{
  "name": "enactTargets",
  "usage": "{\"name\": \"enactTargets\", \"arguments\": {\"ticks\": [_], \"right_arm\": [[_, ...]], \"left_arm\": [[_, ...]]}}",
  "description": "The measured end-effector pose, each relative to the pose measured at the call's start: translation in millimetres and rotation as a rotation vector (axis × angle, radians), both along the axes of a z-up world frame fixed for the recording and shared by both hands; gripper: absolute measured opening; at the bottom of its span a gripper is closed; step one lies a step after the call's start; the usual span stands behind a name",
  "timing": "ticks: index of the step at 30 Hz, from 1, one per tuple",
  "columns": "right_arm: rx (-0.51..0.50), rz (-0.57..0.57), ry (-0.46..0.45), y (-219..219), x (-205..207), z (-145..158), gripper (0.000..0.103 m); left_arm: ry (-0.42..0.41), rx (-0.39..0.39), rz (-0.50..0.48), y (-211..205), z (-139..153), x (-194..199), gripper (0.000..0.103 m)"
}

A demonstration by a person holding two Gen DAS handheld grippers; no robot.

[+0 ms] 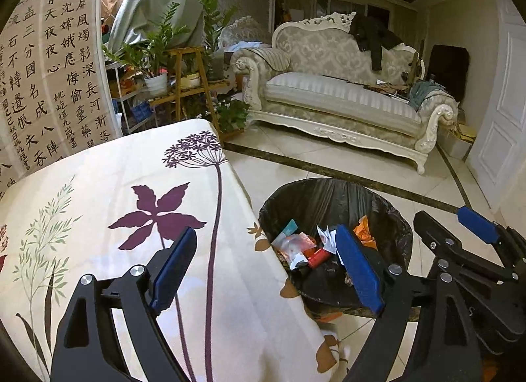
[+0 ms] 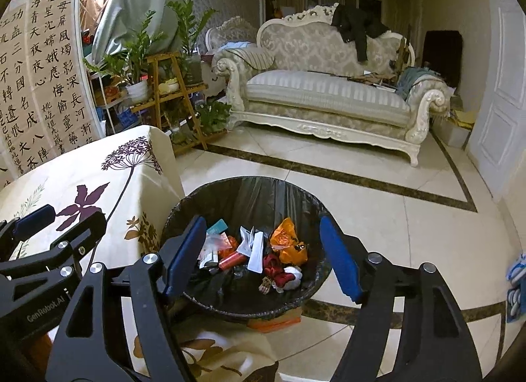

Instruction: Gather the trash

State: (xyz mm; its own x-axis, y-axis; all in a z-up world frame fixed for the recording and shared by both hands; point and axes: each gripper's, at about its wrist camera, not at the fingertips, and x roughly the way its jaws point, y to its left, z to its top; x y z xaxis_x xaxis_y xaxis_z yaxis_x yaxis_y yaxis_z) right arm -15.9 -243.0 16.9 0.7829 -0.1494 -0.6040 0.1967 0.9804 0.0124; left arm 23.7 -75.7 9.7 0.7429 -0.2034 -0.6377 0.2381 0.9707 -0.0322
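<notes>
1. You are holding the right claw [image 2: 263, 255] wide open and empty above the bin [image 2: 250, 194], ready to let trash [image 2: 287, 245] drop inside.
2. You are keeping the left claw [image 1: 266, 270], equally open and empty, at the bin's nine o'clock, over the surface [image 1: 98, 185] edge.

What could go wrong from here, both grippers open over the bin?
1. The trash bin stands tight against the table's hanging tablecloth; the left gripper, partly over the cloth, could snag it when swinging back.
2. The two grippers sit close side by side; the right gripper could clip the left one.
3. An orange scrap shows on the floor at the bin's base, easily missed.
</notes>
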Motion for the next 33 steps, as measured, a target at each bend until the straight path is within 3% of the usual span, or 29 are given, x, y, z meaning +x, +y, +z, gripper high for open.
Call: {"name": "enactTargets", "arguments": {"ticks": [33], "right_arm": [[-0.005, -0.004, -0.007, 1.1, -4.5, 2.7, 0.07]], "left_arm": [[-0.017, -0.008, 0.023, 9.5, 0.8, -8.7, 0.084]]}}
